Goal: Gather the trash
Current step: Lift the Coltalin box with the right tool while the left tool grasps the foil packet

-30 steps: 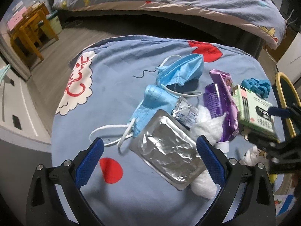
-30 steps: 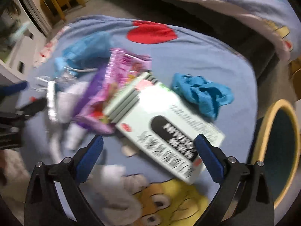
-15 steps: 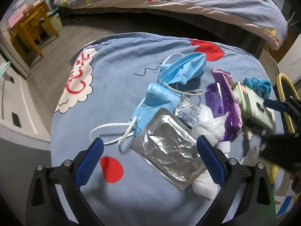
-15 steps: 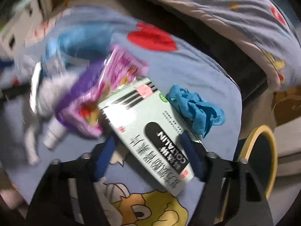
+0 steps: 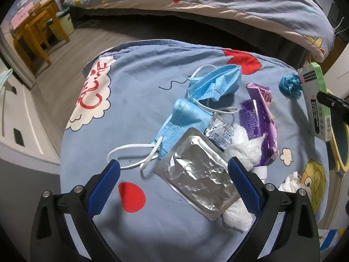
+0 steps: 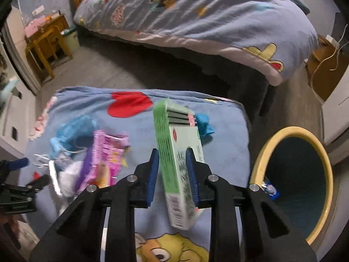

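Green box [image 6: 177, 152] now lifted off cloth, clamped in right tool [image 6: 172, 172], beside bin rim [image 6: 283, 131].

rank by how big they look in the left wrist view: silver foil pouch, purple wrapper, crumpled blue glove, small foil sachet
1. silver foil pouch, though it lies nearest the camera
2. purple wrapper
3 and 4. crumpled blue glove and small foil sachet look about alike; the glove lies farther off, so unranked.

- Table cloth [image 5: 139, 113]: pale blue, printed with red hearts, a white cloud with red lettering, and yellow cartoon faces.
- Box [image 6: 178, 152]: pale green, with a brighter green side and a black label.
- Face masks [image 5: 218, 83]: light blue, white loops.
- Pouch [image 5: 196, 170]: crinkled silver.
- Wrapper [image 5: 259, 113]: purple and pink.
- Bin [image 6: 261, 152]: yellow rim, dark teal inside.
- Tongs' pads [image 5: 104, 183]: blue on black.
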